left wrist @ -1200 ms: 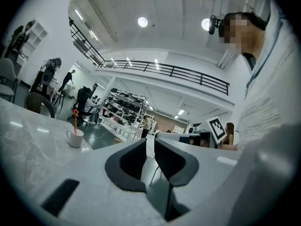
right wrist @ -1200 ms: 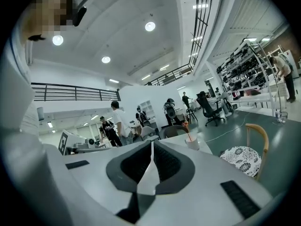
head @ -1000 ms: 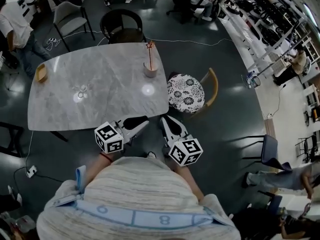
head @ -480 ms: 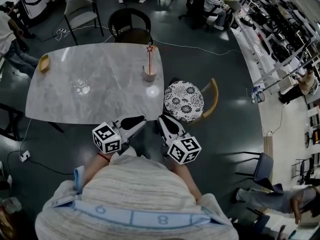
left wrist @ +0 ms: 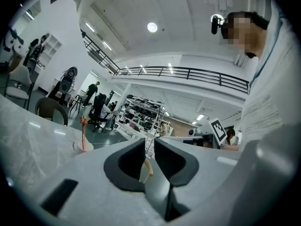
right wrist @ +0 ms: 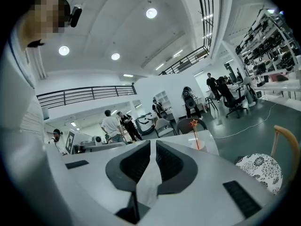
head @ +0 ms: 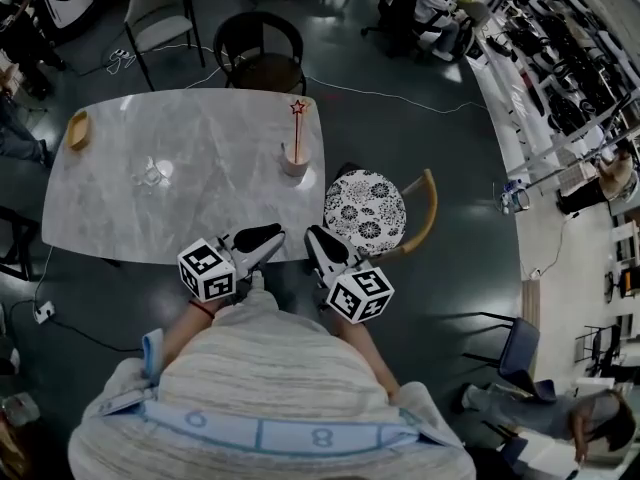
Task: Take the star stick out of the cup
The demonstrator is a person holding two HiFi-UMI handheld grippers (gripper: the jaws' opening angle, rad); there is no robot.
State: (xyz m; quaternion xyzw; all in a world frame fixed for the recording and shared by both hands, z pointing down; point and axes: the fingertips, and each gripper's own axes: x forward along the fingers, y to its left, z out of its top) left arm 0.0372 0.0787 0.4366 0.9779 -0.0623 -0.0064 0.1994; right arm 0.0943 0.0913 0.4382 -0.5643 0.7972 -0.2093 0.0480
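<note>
The star stick (head: pixel 296 133), thin and red with a star on top, stands upright in a small pale cup (head: pixel 293 163) near the far right edge of the marble table (head: pixel 150 218). Both grippers hover at the table's near edge, well short of the cup. My left gripper (head: pixel 277 232) is shut with nothing in it, and my right gripper (head: pixel 311 236) is shut and empty too. In the left gripper view the stick (left wrist: pixel 84 132) and cup (left wrist: pixel 79 146) lie far off to the left of the left gripper (left wrist: pixel 149 142). The right gripper (right wrist: pixel 153 144) has the stick (right wrist: pixel 195 134) ahead and to its right.
A chair with a floral cushion (head: pixel 367 203) stands right of the table, close to my right gripper. A wooden bowl (head: pixel 78 130) sits at the table's far left. A black chair (head: pixel 262 53) and a grey chair (head: pixel 160 8) stand behind the table. People stand further back.
I have come closer to the table: both grippers, earlier short of its near edge, now reach it. The cup and stick have not moved on the table. Both grippers stay shut.
</note>
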